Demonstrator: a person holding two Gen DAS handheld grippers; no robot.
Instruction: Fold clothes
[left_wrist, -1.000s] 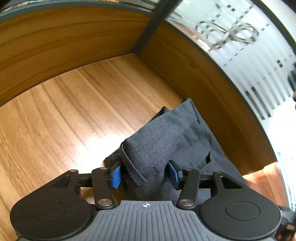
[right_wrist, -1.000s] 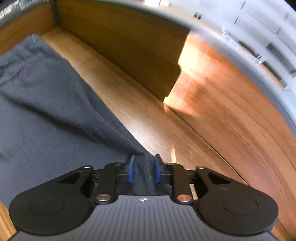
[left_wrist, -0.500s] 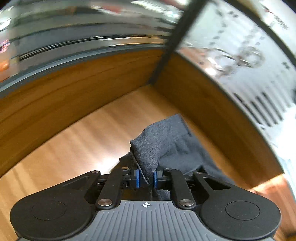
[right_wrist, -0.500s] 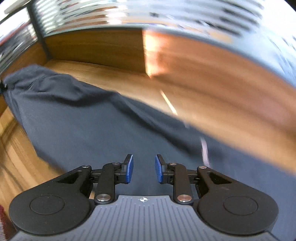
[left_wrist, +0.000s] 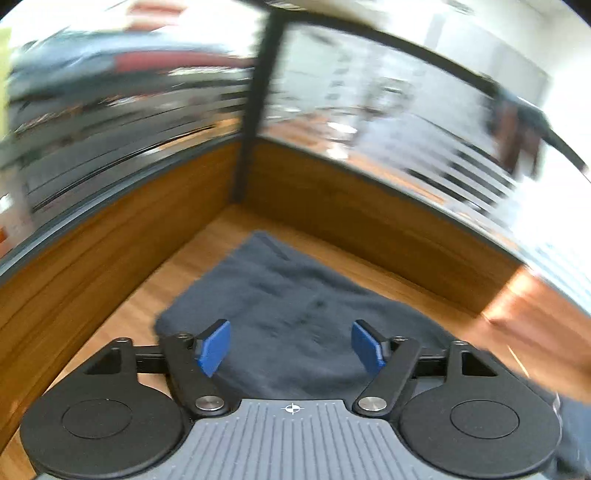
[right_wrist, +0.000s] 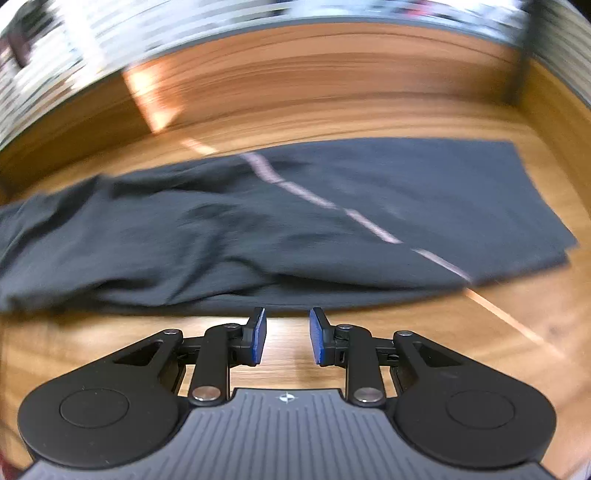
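A dark grey garment (left_wrist: 295, 306) lies on the wooden table, running away toward the far corner in the left wrist view. My left gripper (left_wrist: 291, 345) hangs over its near end, wide open with nothing between the blue pads. In the right wrist view the same garment (right_wrist: 280, 229) stretches flat across the table from left to right, rumpled at the left, square-edged at the right. My right gripper (right_wrist: 287, 334) stands open just in front of the cloth's near edge, over bare wood, holding nothing. Both views are motion-blurred.
The wooden table (right_wrist: 498, 332) is bordered by low wooden walls (left_wrist: 110, 236) that meet at a corner with a dark post (left_wrist: 255, 110). Striped glass panels (left_wrist: 461, 147) rise above the walls. A sunlit stripe (right_wrist: 369, 225) crosses the garment and the wood.
My left gripper, shut on a raised fold half a second ago, has let go and opened wide; the cloth now lies flat. My right gripper released the cloth earlier and has pulled back off it.
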